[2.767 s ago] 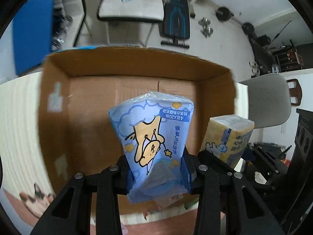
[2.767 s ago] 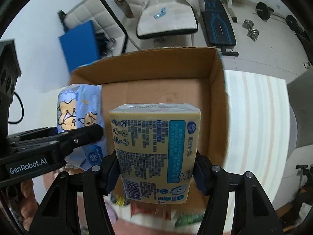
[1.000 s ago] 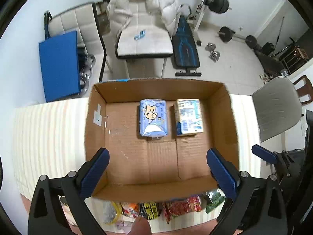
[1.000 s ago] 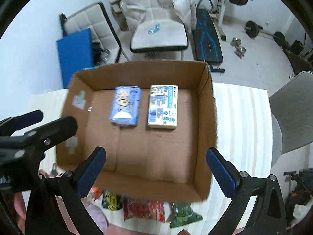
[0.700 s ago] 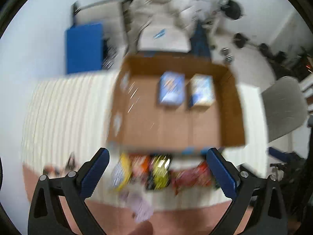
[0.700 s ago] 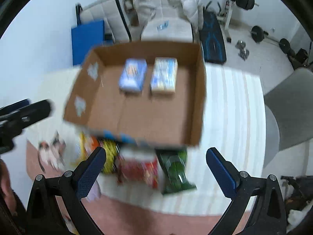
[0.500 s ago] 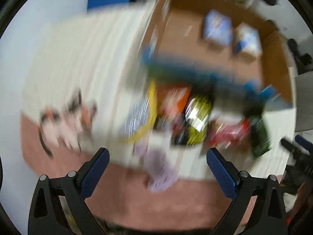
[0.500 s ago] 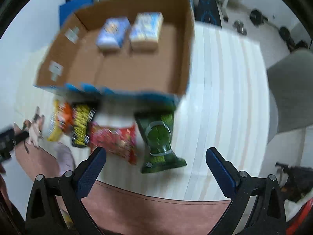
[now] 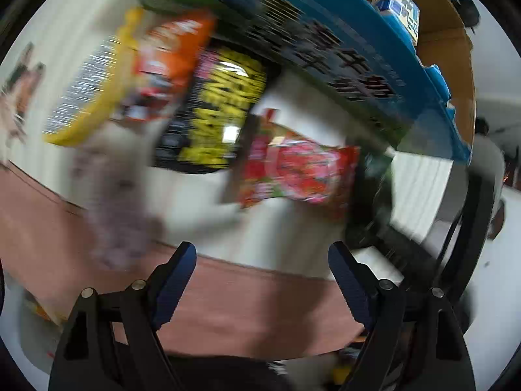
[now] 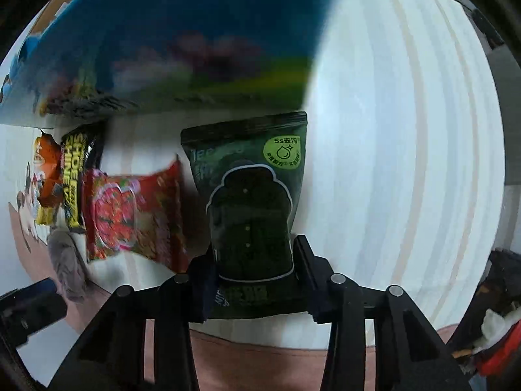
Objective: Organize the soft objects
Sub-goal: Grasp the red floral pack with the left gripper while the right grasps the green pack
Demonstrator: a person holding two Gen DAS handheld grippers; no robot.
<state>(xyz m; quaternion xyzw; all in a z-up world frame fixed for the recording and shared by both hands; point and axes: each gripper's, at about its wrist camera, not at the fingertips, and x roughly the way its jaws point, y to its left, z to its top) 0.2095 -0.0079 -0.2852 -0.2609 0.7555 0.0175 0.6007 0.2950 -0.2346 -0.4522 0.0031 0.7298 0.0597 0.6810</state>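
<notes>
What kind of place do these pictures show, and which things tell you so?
Probably a home, at a table used for sorting. Soft snack-like packets such as the green pouch and red packet lie on a pale striped tablecloth beside a cardboard box.

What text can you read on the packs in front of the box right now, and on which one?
"5s去污": light green round badge on the dark green pouch.
"SHOE SHINE": black and yellow pack; the last letters are uncertain.
Red pack, orange pack: print too blurred.
Dark characters on the box's blue outer wall: too smeared to read.
</notes>
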